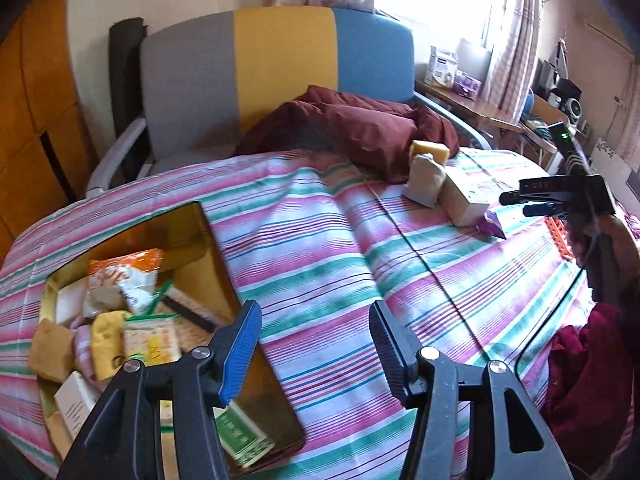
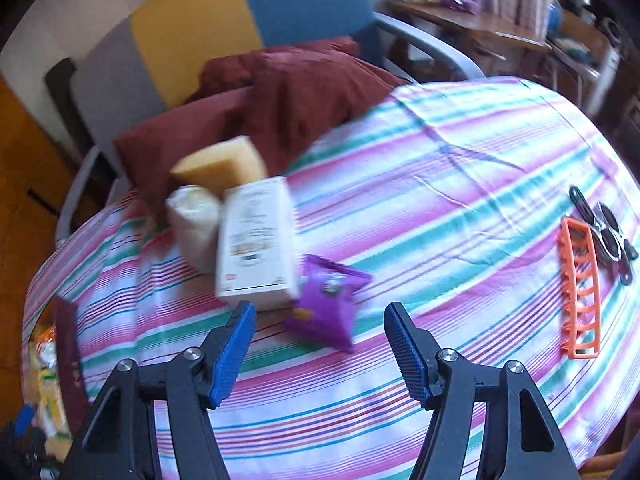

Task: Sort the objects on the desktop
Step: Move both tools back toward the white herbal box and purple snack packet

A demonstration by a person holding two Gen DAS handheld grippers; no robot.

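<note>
Only the left wrist view shows the gold-walled box (image 1: 200, 240) packed with snack packets, beside the left gripper (image 1: 316, 344), jaws spread and empty. Only the right wrist view shows the orange plastic comb-like rack (image 2: 580, 292). The right gripper (image 2: 320, 350), jaws apart, hangs just short of the glossy purple foil packet (image 2: 328, 304), which touches the white cardboard carton (image 2: 258, 240) on the striped surface (image 2: 440, 200).

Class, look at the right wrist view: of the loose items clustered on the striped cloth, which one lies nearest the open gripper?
The purple packet, just ahead of the right gripper. The white box, pale pouch and yellow sponge sit farther back.
</note>
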